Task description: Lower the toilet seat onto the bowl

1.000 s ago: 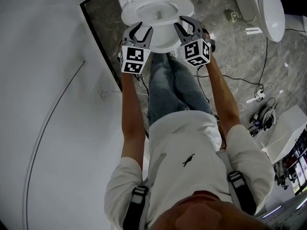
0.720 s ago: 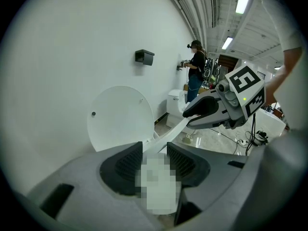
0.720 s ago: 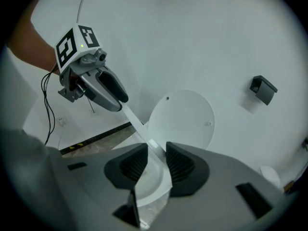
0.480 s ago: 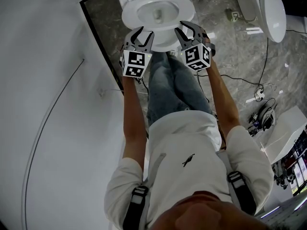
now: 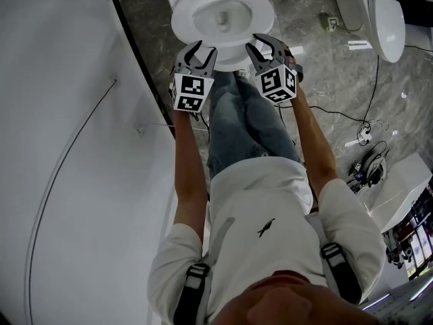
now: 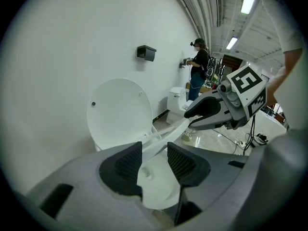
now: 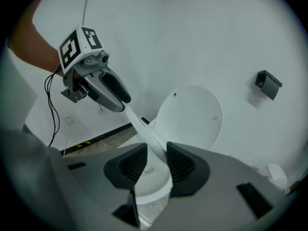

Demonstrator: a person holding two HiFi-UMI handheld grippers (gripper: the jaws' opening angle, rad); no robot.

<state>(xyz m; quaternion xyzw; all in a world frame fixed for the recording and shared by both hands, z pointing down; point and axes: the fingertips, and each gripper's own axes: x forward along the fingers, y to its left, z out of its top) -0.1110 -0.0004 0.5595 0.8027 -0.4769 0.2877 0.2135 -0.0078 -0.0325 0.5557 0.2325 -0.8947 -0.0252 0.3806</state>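
The white toilet seat lies low over the bowl, its front rim toward me. The lid stands upright against the wall. My left gripper is at the rim's front left and my right gripper at its front right. Both have just been opening. In the left gripper view the seat rim runs between the open jaws of the left gripper, with gaps to the pads. In the right gripper view the rim likewise passes between the right gripper, whose jaws are open.
A white wall stands close on the left. A second toilet is at the top right, with cables and a white box on the marble floor. A black box hangs on the wall; another person stands far behind.
Both grippers have sunk a little together at the seat's front rim, and their jaws stand slightly wider than before.
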